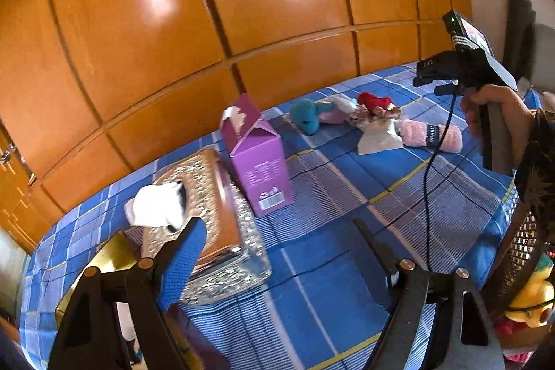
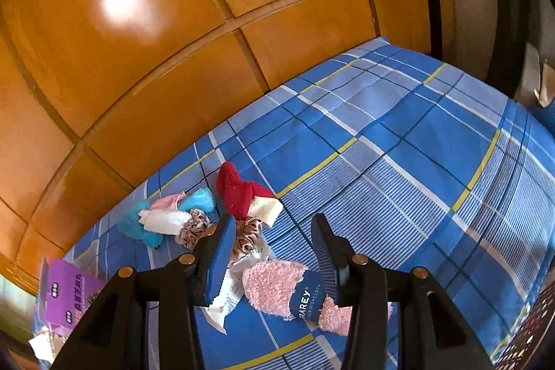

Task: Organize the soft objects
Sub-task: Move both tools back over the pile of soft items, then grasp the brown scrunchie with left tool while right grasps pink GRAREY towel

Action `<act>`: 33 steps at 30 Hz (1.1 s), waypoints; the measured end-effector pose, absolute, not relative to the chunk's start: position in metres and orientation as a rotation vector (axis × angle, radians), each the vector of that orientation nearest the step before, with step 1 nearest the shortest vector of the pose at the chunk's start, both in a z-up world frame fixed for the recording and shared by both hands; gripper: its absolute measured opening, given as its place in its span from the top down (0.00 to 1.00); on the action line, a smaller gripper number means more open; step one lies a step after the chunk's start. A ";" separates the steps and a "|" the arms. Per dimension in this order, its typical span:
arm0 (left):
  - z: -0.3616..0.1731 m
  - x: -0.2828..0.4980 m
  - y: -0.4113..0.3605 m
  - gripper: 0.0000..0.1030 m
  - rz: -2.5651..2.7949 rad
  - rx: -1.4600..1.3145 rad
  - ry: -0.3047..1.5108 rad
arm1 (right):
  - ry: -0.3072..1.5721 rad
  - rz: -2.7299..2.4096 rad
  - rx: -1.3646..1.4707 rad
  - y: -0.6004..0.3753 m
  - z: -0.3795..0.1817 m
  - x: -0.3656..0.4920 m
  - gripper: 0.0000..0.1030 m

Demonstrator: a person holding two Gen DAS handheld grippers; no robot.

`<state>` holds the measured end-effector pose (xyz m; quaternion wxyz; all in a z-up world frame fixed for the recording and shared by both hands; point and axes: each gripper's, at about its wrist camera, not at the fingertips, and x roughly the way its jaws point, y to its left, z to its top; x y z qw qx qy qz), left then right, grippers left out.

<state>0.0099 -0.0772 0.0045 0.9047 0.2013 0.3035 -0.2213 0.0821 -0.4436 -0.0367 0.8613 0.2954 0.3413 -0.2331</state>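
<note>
A pile of soft things lies on the blue plaid bed [image 2: 399, 141]: a pink rolled dishcloth [image 2: 277, 286] with a dark label, a red and cream sock [image 2: 242, 193], a teal plush [image 2: 133, 224], a white cloth [image 2: 164, 221], satin scrunchies [image 2: 194, 227] and a white packet [image 2: 225, 297]. My right gripper [image 2: 274, 252] is open, hovering just above the pink dishcloth. My left gripper [image 1: 277, 234] is open and empty over the bed, near the boxes. The pile shows far off in the left wrist view [image 1: 374, 117], with the right gripper [image 1: 430, 75] above it.
A purple carton [image 1: 260, 162] stands beside a glittery tissue box [image 1: 204, 214] with a white tissue [image 1: 159, 205] sticking out. A gold box [image 1: 104, 262] lies at lower left. A mesh basket [image 1: 523, 252] with a yellow toy [image 1: 530, 300] stands at right. Orange wardrobe doors [image 1: 208, 23] stand behind the bed.
</note>
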 end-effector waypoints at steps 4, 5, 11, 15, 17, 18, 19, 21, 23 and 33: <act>0.001 0.016 -0.091 0.19 -0.480 0.421 0.644 | 0.712 -0.499 0.671 -0.450 -0.039 0.078 0.56; 0.000 0.018 -0.096 0.19 -0.491 0.421 0.651 | 0.710 -0.502 0.680 -0.451 -0.039 0.077 0.56; -0.006 0.030 -0.124 0.19 -0.556 0.410 0.691 | 0.708 -0.530 0.741 -0.460 -0.044 0.070 0.56; -0.011 0.039 -0.148 0.22 -0.603 0.410 0.718 | 0.701 -0.541 0.835 -0.472 -0.052 0.063 0.56; -0.015 0.045 -0.161 0.24 -0.634 0.403 0.738 | 0.702 -0.542 0.885 -0.477 -0.057 0.059 0.56; -0.017 0.049 -0.165 0.26 -0.643 0.398 0.750 | 0.703 -0.539 0.902 -0.479 -0.059 0.059 0.56; -0.019 0.054 -0.171 0.27 -0.650 0.388 0.769 | 0.706 -0.532 0.923 -0.480 -0.062 0.058 0.56; -0.025 0.066 -0.182 0.28 -0.670 0.349 0.816 | 0.707 -0.523 0.940 -0.481 -0.064 0.058 0.56; -0.030 0.078 -0.192 0.29 -0.676 0.318 0.852 | 0.706 -0.512 0.945 -0.480 -0.064 0.059 0.56; -0.033 0.127 -0.259 0.29 -0.734 0.259 0.869 | 0.717 -0.464 0.960 -0.476 -0.064 0.064 0.56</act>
